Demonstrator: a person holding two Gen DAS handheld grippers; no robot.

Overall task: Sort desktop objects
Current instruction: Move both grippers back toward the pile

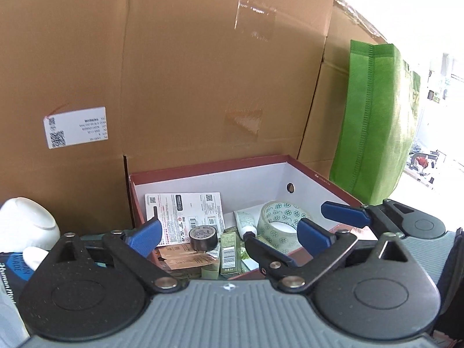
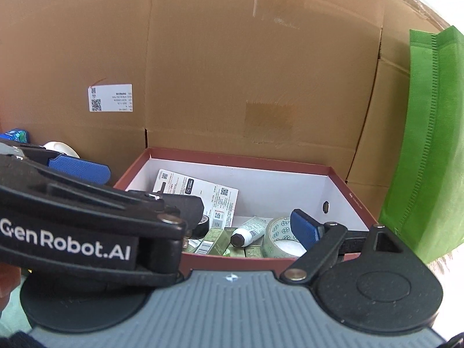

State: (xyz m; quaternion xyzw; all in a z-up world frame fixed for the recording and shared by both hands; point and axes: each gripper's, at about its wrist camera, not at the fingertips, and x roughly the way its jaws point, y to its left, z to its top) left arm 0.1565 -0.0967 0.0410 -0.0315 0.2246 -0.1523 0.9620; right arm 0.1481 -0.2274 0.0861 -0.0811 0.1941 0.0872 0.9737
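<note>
**Both grippers spread empty over a part-filled sorting box**

A red-rimmed box (image 1: 307, 171) with white inner walls is seen set against a wall of large cardboard cartons (image 1: 203, 72), where it serves as the collecting place for small desktop things. Inside it, a printed card (image 1: 185, 206) is leaned against the far wall; in front of it a dark tape roll (image 1: 203, 236) is lain, with green cartons (image 1: 229, 250) and brown sachets (image 1: 179, 256) beside it. A white tube (image 1: 246, 221) is rested against a patterned tape roll (image 1: 278, 223) near the right wall. The items appear to have been dropped in loosely rather than arranged, so they overlap.

The left gripper (image 1: 229, 229) is held above the near rim with its jaws released wide and nothing between them. The right gripper (image 2: 203, 220) is likewise spread, and nothing is seen gripped; its left finger is largely covered by the left gripper's body in the right wrist view, so that side is read with less certainty. In the left wrist view, the right gripper's blue fingers (image 1: 345, 214) are seen over the box's right edge.

Outside the box, a white bowl (image 1: 26, 226) and a dark book (image 1: 13, 266) are left on the left side, judged to be awaiting sorting. A green bag (image 1: 374, 121) is stood at the right.
</note>
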